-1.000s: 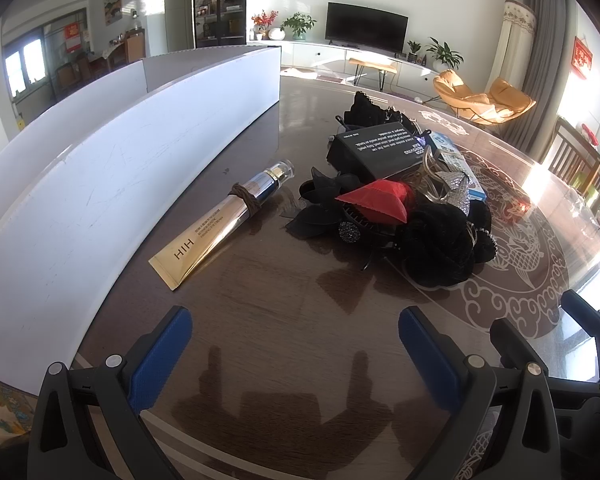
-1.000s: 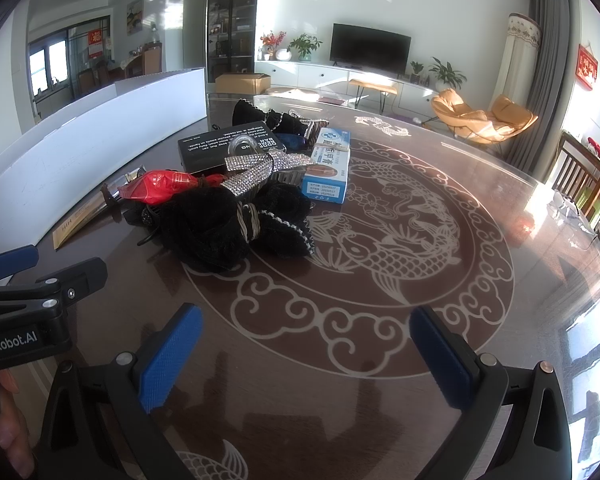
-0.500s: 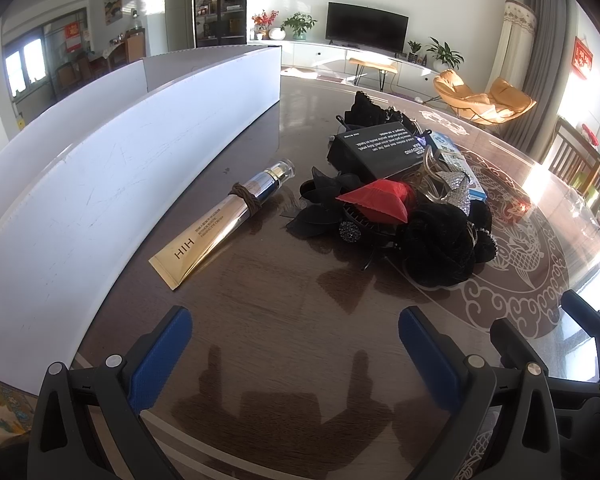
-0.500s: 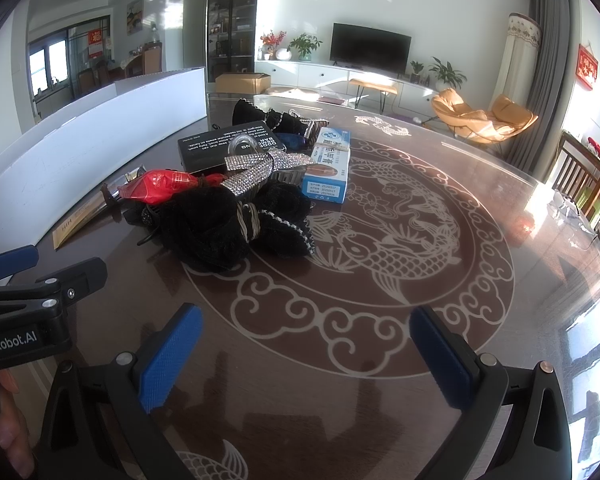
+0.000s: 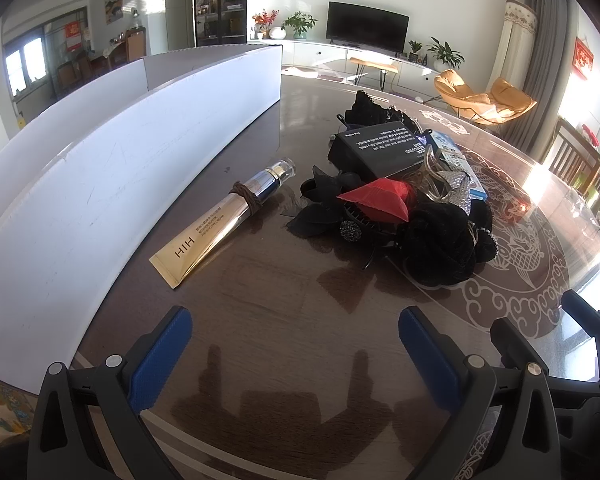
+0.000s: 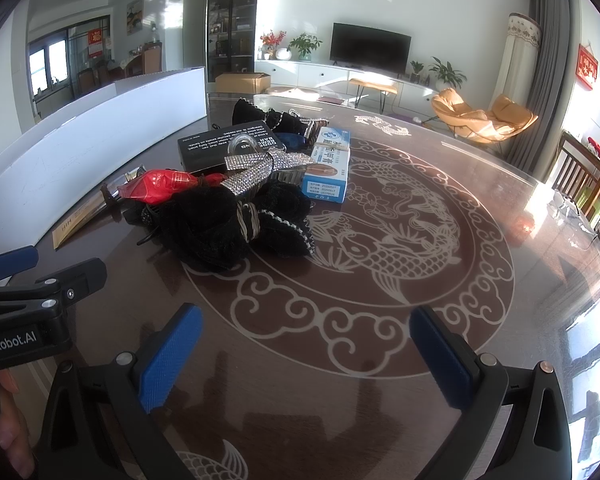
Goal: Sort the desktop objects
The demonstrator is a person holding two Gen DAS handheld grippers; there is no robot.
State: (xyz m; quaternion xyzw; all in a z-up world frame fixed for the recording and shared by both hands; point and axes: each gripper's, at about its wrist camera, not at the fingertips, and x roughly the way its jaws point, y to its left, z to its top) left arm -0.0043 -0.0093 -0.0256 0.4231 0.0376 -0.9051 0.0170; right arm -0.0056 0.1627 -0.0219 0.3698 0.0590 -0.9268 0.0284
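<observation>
The heap of desktop objects lies mid-table on the dark glossy table (image 5: 260, 340) beside a white divider board (image 5: 100, 168), so tangled that much is buried: a black box (image 5: 380, 148) with upside-down print, a red wrapper (image 5: 376, 200), a black fluffy hair piece (image 5: 436, 240), a rhinestone bow (image 6: 260, 164) and a blue-white carton (image 6: 328, 168) overlap. A gold-and-silver tube (image 5: 220, 220), hair tie looped round it, lies apart to the heap's left. The left gripper (image 5: 294, 354) and right gripper (image 6: 306, 354) hang over bare tabletop, jaws spread wide and empty.
</observation>
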